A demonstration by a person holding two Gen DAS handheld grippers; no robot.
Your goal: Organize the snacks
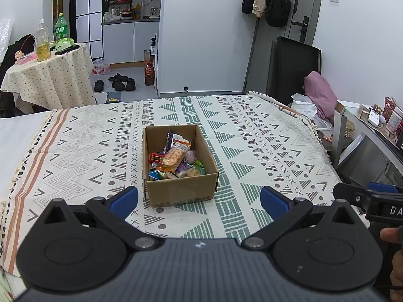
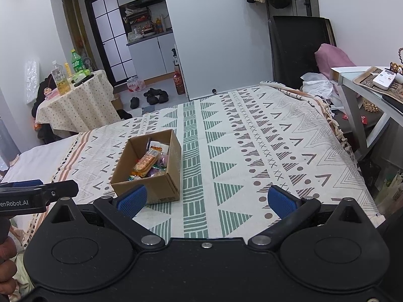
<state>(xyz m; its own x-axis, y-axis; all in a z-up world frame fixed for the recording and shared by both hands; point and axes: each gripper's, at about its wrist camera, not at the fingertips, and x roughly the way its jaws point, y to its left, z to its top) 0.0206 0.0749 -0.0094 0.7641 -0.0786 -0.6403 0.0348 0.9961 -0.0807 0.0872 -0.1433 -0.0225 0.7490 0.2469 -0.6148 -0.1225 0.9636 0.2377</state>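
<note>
An open cardboard box stands on the patterned cloth and holds several wrapped snacks, with a cracker pack on top. In the right wrist view the box sits to the left, snacks inside. My left gripper is open and empty, just in front of the box. My right gripper is open and empty, to the right of the box, its left pad near the box's front corner. The right gripper's tip shows at the left wrist view's right edge.
The patterned cloth covers the bed. A small round table with bottles stands far left. A desk with small items is at the right. A black chair and shoes lie beyond the bed.
</note>
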